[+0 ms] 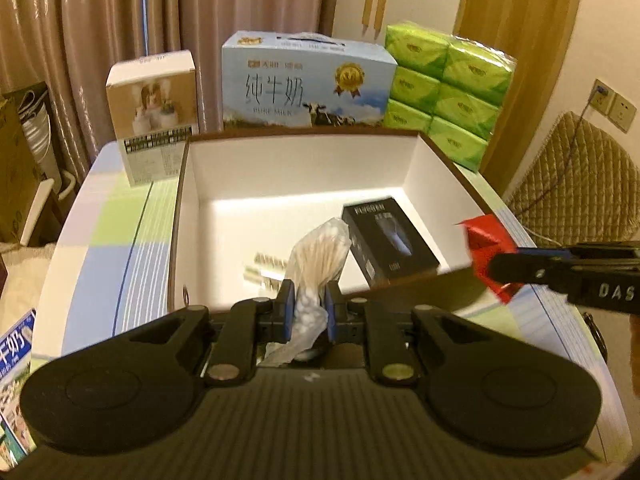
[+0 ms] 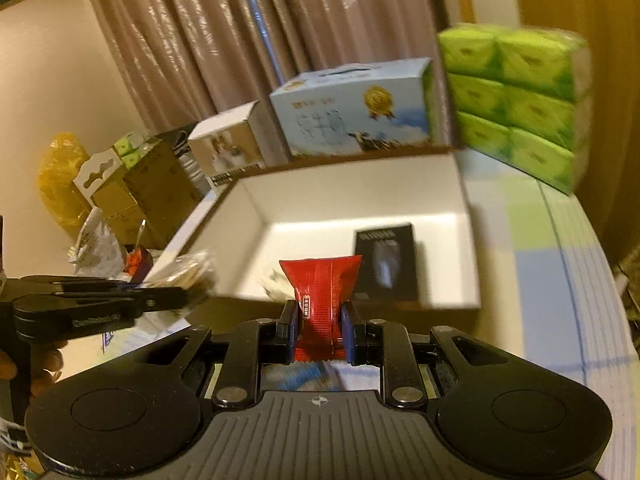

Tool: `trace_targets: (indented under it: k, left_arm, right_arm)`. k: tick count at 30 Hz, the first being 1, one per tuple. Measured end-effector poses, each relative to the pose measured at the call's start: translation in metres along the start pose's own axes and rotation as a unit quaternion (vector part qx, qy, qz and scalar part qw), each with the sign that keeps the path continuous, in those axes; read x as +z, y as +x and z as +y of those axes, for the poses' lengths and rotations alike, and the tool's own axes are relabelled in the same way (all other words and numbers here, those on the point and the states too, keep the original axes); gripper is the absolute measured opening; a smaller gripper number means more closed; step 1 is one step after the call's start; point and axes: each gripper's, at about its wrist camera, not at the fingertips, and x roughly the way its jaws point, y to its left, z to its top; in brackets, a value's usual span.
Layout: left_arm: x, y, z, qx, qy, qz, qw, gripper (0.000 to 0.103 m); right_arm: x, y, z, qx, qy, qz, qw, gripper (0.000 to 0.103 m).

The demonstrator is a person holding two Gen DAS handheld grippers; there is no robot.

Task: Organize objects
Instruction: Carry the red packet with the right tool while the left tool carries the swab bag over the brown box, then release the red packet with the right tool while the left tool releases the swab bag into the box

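A black carton is already boxed at centre frame, while cotton swabs and a red packet are pinched in the left gripper and right gripper, not yet dropped.

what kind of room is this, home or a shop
Most likely a lived-in home room: floor-length curtains, a bulk pack of tissues and a milk carton case stored beside the table.

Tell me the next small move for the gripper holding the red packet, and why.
Probably carry it forward over the near rim of the open box and release. The right gripper is shut on the red packet, which is in front of that rim, not yet inside. The box floor beside the black box looks free.
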Motion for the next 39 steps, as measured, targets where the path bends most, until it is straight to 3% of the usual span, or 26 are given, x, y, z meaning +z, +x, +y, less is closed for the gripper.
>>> trace_targets:
  k: [8, 15, 26, 29, 35, 39]
  left_arm:
    - [0.039, 0.043, 0.011, 0.007, -0.009, 0.001, 0.9999, 0.012]
    - [0.064, 0.094, 0.026, -0.004, -0.045, 0.024, 0.9987, 0.012]
    - [0.091, 0.148, 0.028, 0.003, -0.048, 0.045, 0.9978, 0.013]
    - [0.095, 0.156, 0.031, 0.002, -0.048, 0.049, 0.9977, 0.024]
    - [0.096, 0.161, 0.036, 0.013, -0.033, 0.053, 0.9980, 0.032]
    - [0.095, 0.158, 0.043, 0.028, -0.032, 0.052, 0.9978, 0.049]
  right_arm:
    - [0.036, 0.060, 0.012, 0.012, -0.017, 0.008, 1.000, 0.019]
    - [0.058, 0.112, 0.005, 0.004, -0.021, 0.024, 0.999, 0.019]
    - [0.079, 0.155, -0.008, -0.010, -0.012, 0.039, 0.999, 0.019]
    - [0.082, 0.163, -0.011, -0.010, -0.009, 0.041, 0.999, 0.019]
    - [0.084, 0.172, -0.016, -0.008, -0.001, 0.047, 0.999, 0.019]
    - [0.086, 0.178, -0.015, -0.001, -0.003, 0.050, 0.999, 0.019]
